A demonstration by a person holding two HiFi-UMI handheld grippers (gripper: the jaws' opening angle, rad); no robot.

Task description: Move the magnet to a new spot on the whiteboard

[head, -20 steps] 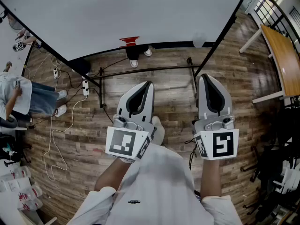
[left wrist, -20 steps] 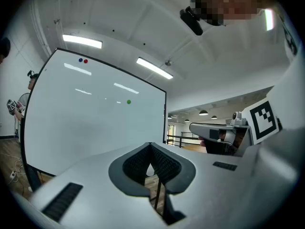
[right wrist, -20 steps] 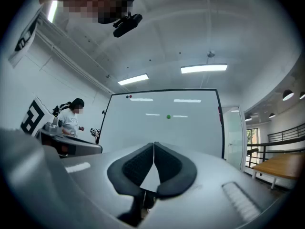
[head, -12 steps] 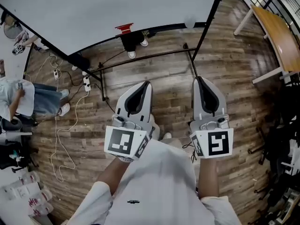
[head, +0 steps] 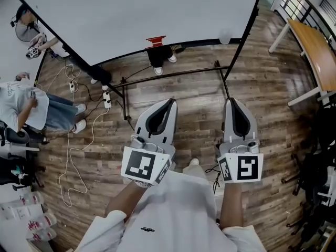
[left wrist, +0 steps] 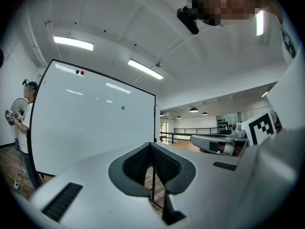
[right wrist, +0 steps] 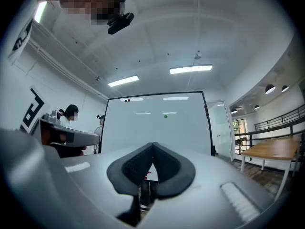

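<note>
The whiteboard (head: pixel 136 14) stands ahead of me on a black frame. A small green magnet (left wrist: pixel 123 108) sticks to its upper middle, also seen as the green magnet (right wrist: pixel 166 116) in the right gripper view. A blue and a red magnet (left wrist: pixel 79 72) sit side by side near its top left corner. My left gripper (head: pixel 169 103) and right gripper (head: pixel 234 103) are held side by side over the floor, well short of the board. Both are shut with nothing between the pads.
A red object (head: pixel 155 39) lies on the board's bottom ledge. The stand's crossbar (head: pixel 173 75) runs low in front of it. A person (head: pixel 23 105) stands at the left beside cables and a power strip (head: pixel 107 97). A wooden table (head: pixel 315 51) is at the right.
The head view has shifted, so the board and floor slid in the frame. Both grippers stay shut and side by side, a little lower in view.
</note>
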